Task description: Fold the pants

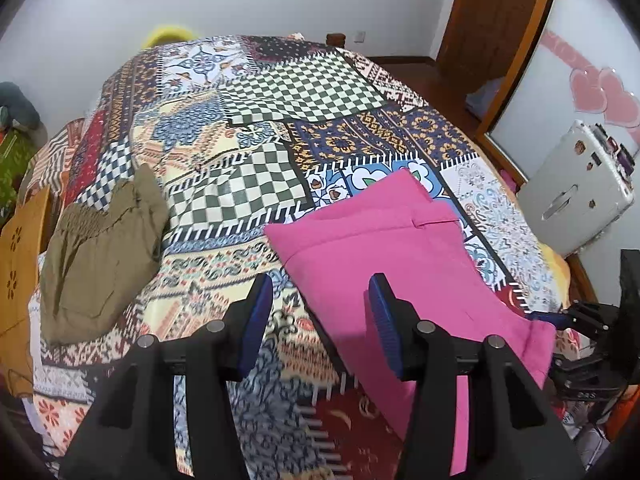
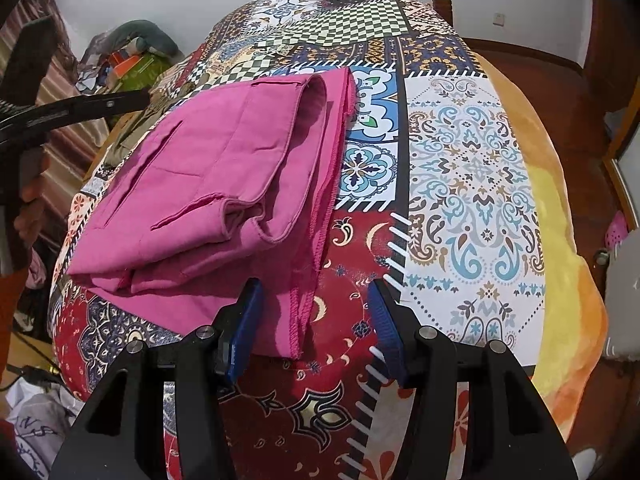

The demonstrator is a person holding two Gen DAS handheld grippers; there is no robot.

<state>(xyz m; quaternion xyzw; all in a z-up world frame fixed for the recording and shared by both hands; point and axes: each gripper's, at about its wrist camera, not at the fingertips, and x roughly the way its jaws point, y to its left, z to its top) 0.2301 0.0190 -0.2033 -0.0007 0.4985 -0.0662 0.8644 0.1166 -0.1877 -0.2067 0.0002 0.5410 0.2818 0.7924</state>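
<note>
The pink pants (image 2: 224, 184) lie folded into a compact stack on the patchwork bedspread (image 2: 472, 184), so the folding step appears complete or nearly so. The left gripper (image 1: 320, 320) hovers over the stack's near-left edge with jaws open and empty; the right gripper (image 2: 316, 320) is also open, its jaws straddling the loose stitched hem without pressing it. A likely next move is tucking that hem, or starting on the olive pants (image 1: 100, 256), 1 garment lying well apart at the bed's left side.
</note>
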